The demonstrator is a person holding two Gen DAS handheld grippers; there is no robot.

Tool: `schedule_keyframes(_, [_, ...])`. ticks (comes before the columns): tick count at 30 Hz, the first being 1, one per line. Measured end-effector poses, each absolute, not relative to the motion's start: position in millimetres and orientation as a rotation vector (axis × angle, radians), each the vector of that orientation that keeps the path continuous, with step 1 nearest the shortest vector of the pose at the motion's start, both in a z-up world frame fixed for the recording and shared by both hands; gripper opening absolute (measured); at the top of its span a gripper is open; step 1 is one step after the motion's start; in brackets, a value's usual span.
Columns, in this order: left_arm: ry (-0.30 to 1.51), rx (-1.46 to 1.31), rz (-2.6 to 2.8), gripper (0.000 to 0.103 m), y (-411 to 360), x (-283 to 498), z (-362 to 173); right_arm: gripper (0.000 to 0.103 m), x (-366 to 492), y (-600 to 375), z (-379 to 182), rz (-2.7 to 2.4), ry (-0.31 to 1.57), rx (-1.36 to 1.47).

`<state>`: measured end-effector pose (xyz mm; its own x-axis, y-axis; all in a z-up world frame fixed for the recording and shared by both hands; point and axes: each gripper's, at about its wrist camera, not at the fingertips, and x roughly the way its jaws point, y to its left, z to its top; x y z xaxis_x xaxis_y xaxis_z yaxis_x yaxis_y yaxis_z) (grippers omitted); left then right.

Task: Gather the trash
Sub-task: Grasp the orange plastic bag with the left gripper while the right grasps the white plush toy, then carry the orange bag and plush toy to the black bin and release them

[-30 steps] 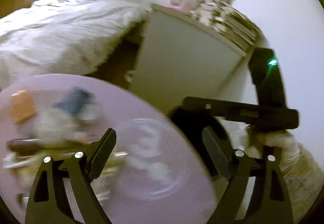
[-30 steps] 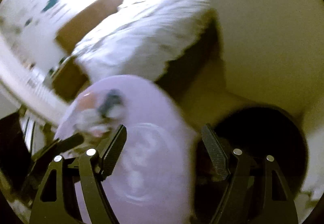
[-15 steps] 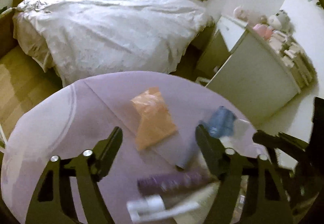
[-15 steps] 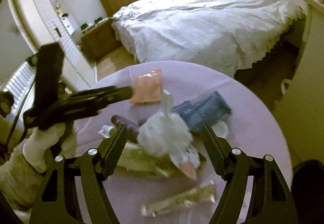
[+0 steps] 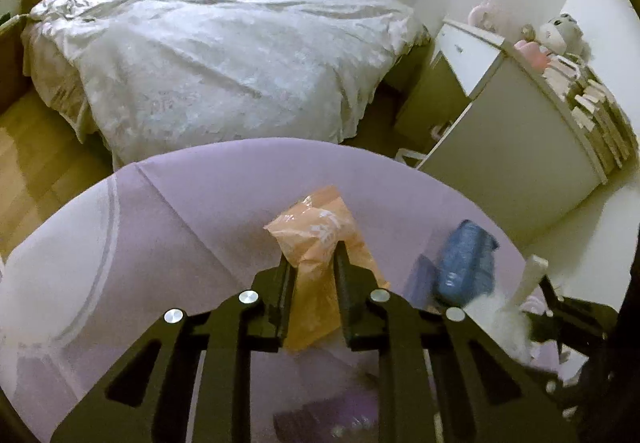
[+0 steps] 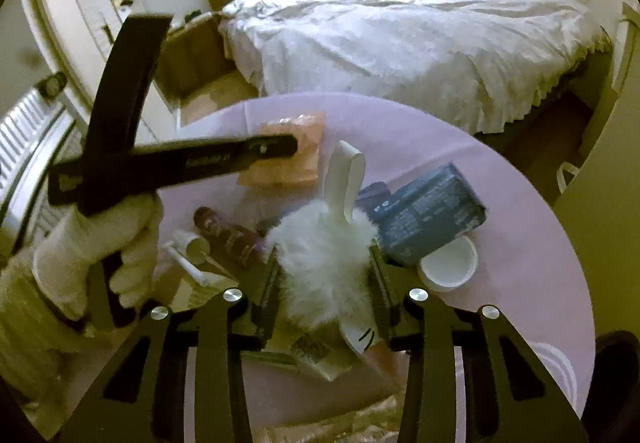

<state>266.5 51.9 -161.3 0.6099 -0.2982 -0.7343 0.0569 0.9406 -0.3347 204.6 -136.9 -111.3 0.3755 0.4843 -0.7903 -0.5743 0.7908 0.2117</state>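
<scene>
On the round lilac table [image 5: 168,227], my left gripper [image 5: 311,259] is shut on an orange plastic wrapper [image 5: 316,227], which bunches up between the fingers. The wrapper also shows in the right wrist view [image 6: 296,159], partly behind the left gripper's body [image 6: 180,163]. My right gripper [image 6: 324,263] is closed around a white fluffy duster [image 6: 324,255] with a white handle, in the middle of the table's pile.
A blue packet [image 6: 428,211], a white cup [image 6: 450,263], a dark purple tube [image 6: 228,235], a white tube [image 6: 188,247] and paper scraps lie around the duster. A bed [image 5: 216,51] stands behind the table, a white dresser [image 5: 508,147] to the right.
Both grippers swung from the table edge to the pile. The left closed on the orange wrapper. The right closed around the white duster.
</scene>
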Motion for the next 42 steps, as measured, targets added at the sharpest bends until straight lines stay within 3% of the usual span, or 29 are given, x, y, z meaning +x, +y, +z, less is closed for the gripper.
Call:
schedule_keyframes(11, [0.752, -0.222, -0.329, 0.020, -4, 204, -80, 0.039, 184, -222, -45, 0.662, 0.841, 0.114])
schedule_keyframes(20, [0.720, -0.120, -0.561, 0.020, -126, 176, -53, 0.039, 166, -355, -15, 0.437, 0.750, 0.214])
schedule_keyframes(30, [0.845, -0.156, -0.755, 0.020, -244, 191, -93, 0.039, 165, -494, -62, 0.159, 0.802, 0.325])
schedule_keyframes(42, [0.971, -0.119, -0.797, 0.020, -316, 200, -144, 0.039, 154, -562, -131, 0.019, 0.886, 0.402])
